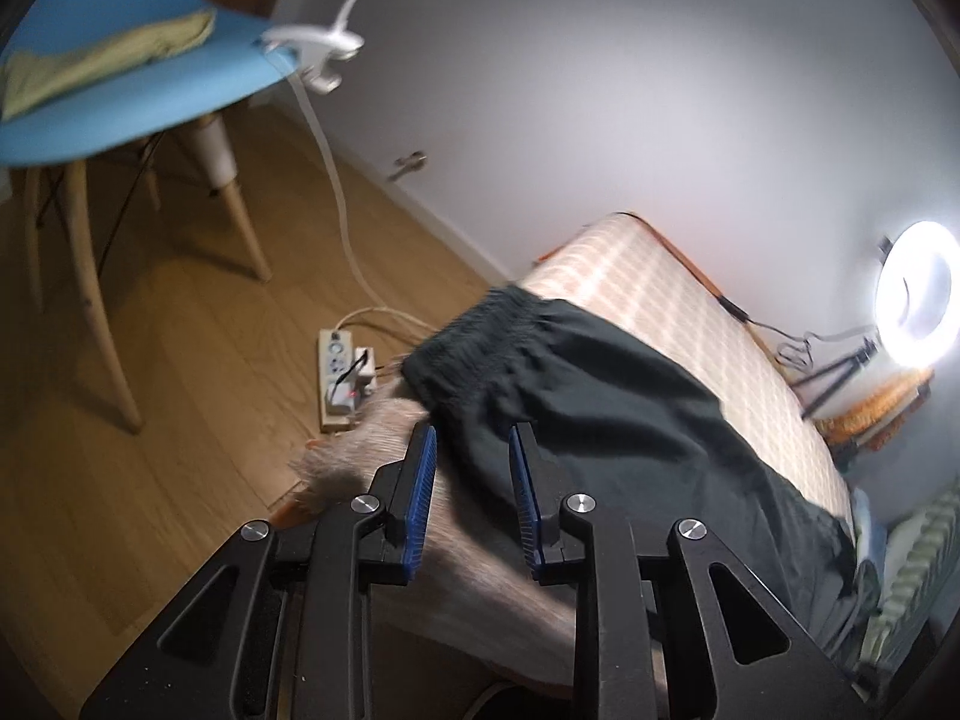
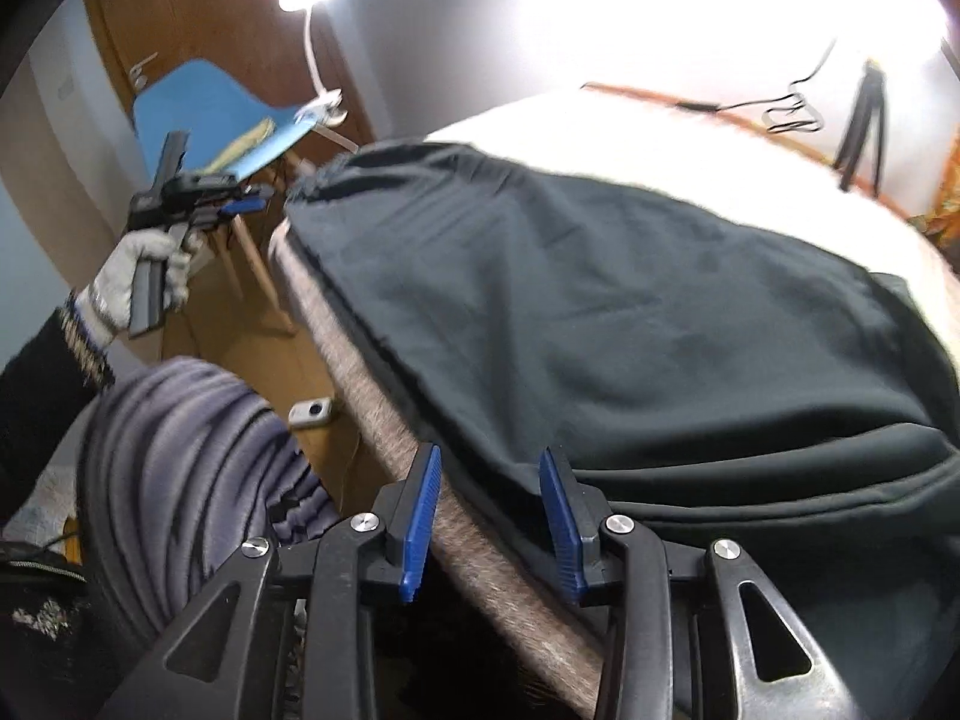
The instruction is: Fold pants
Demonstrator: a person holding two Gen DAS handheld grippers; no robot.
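Dark pants [image 1: 606, 402] lie spread on the bed [image 1: 678, 300], with the gathered waistband [image 1: 486, 324] at the bed's near corner. In the right wrist view the pants [image 2: 630, 312] cover most of the bed edge. My left gripper [image 1: 471, 441] is open and empty, hovering just short of the waistband side edge of the pants. It also shows in the right wrist view [image 2: 246, 204], held in a gloved hand off the bed's corner. My right gripper [image 2: 489, 462] is open and empty, with its jaws either side of the pants' near edge at the bed's side.
A blue chair [image 1: 132, 84] with a yellowish cloth and a clip lamp [image 1: 318, 48] stands on the wood floor. A power strip [image 1: 342, 372] lies on the floor by the bed. A ring light [image 1: 915, 288] on a tripod stands past the bed. My leg [image 2: 180, 450] is beside the bed.
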